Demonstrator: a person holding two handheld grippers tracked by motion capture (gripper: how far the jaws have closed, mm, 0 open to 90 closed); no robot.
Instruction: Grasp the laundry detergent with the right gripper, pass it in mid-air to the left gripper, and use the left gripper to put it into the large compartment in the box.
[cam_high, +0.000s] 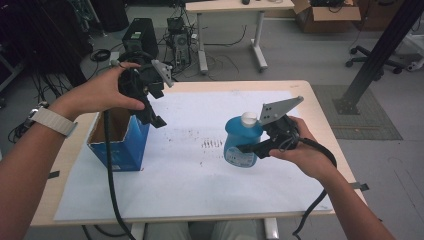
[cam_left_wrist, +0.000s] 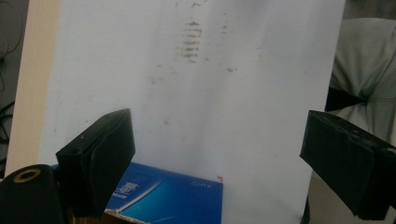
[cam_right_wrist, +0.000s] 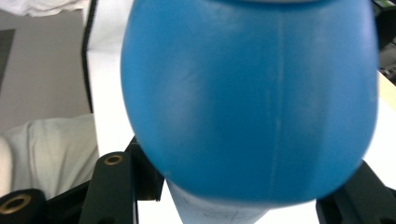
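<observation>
A blue bottle (cam_high: 242, 140) with a white cap stands upright on the white paper (cam_high: 190, 185), right of centre. My right gripper (cam_high: 247, 148) is shut on the bottle low on its body, one jaw crossing in front of its label. In the right gripper view the blue bottle (cam_right_wrist: 252, 102) bulges close between the two jaws. At the left stands an open blue cardboard box (cam_high: 120, 145). My left gripper (cam_high: 152, 120) hangs over the box's right rim, jaws open with nothing between them. Below it in the left gripper view lie the box's blue side (cam_left_wrist: 163, 196) and stained paper (cam_left_wrist: 210, 93).
The wooden table (cam_high: 320, 115) is covered by the paper, which has dark smudges near its middle. Behind the table are computer towers (cam_high: 140, 32) with cables, a second table (cam_high: 235, 7), a cardboard box (cam_high: 325, 17), an office chair base and a slanted black post (cam_high: 380, 50).
</observation>
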